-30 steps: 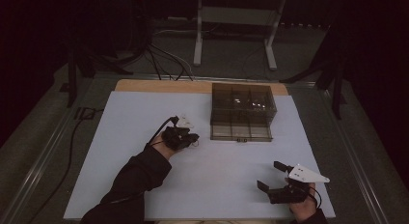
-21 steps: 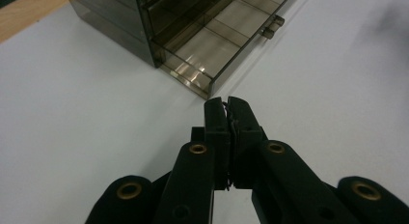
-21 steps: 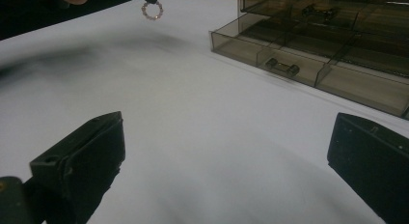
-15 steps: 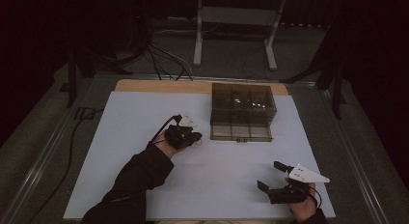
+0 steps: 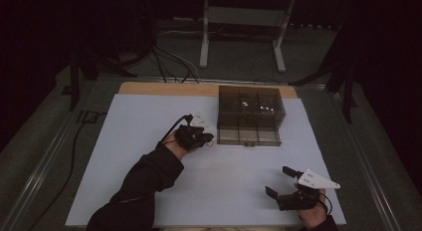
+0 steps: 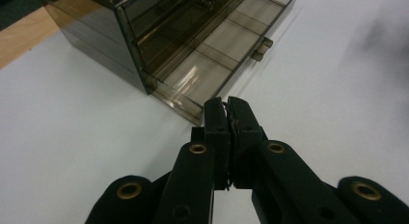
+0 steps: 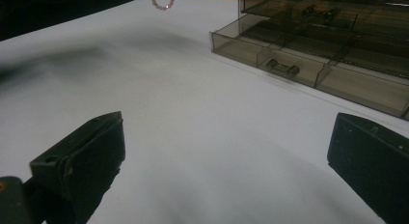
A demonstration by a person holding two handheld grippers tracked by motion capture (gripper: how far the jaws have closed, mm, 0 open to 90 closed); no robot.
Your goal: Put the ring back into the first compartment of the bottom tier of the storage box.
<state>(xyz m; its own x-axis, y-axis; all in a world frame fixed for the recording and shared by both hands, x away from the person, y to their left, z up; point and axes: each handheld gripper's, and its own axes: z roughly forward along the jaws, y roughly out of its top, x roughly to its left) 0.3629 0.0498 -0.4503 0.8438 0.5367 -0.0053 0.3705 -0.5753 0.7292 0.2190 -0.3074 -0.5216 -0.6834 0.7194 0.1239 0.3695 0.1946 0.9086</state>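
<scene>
Left gripper [image 5: 205, 139] clenched on small beaded ring [image 7: 162, 0], just left of drawer box [image 5: 250, 115]. Ring judged light, slippery, delicate; pinch across band. Right gripper [image 5: 283, 185] released, near right, jaws wide.

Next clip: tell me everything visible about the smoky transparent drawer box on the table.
The drawer box is a dark-tinted, see-through plastic organiser standing on the white table cover, near the far edge. Its lower drawer is pulled out toward the person and split by dividers into compartments, with a small handle at its front. A small metal piece lies in one open compartment; more small items sit farther inside. The left gripper hovers by the drawer's front corner, jaws shut on something thin; contact with the box cannot be told.
</scene>
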